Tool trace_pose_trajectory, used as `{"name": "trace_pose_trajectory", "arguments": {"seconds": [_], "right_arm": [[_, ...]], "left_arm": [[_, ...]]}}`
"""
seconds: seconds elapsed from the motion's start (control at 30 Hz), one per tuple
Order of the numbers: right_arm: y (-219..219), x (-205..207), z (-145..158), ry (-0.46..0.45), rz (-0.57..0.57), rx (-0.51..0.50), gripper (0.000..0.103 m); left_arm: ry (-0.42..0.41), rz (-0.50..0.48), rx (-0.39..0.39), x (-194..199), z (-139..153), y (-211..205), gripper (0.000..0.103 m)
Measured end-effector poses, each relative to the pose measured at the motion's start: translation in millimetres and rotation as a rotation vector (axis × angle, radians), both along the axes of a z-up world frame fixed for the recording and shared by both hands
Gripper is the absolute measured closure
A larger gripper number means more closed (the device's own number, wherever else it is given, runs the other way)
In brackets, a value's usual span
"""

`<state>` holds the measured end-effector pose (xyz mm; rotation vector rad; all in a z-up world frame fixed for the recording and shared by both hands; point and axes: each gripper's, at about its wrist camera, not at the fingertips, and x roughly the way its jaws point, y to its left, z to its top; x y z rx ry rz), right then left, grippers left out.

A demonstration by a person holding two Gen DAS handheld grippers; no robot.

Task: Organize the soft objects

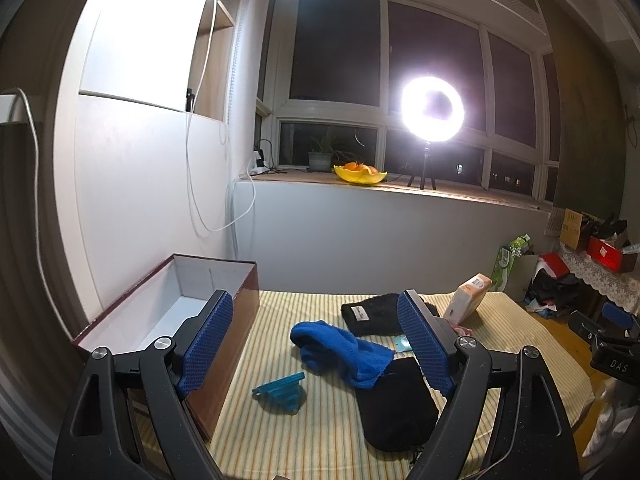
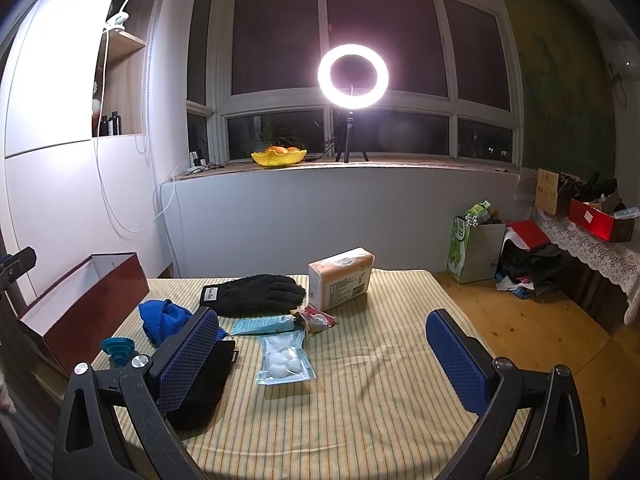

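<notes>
Both claws, left claw and right claw, are held spread and empty above the striped yellow tabletop. The crumpled blue fleece cloth lies beside the open maroon cardboard box, apparently staged for easy loading.

"das" shows on the right hand-held gripper.

Both grippers same build: left gripper and right gripper have black plastic linkage arms with triangular cutouts, round silver pivot screws, blue diamond-textured finger pads. Scuff marks on the black arms nearest the camera.
</notes>
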<state>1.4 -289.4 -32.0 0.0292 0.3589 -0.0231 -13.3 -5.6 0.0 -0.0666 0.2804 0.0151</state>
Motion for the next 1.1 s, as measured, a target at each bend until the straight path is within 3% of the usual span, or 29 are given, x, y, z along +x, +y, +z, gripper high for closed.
{"name": "trace_pose_trajectory", "arguments": {"seconds": [1.1], "right_arm": [[15, 15, 14, 0.034, 0.061, -0.010, 0.001]], "left_arm": [[0.043, -0.025, -0.001, 9, 6, -7, 0.018]]}}
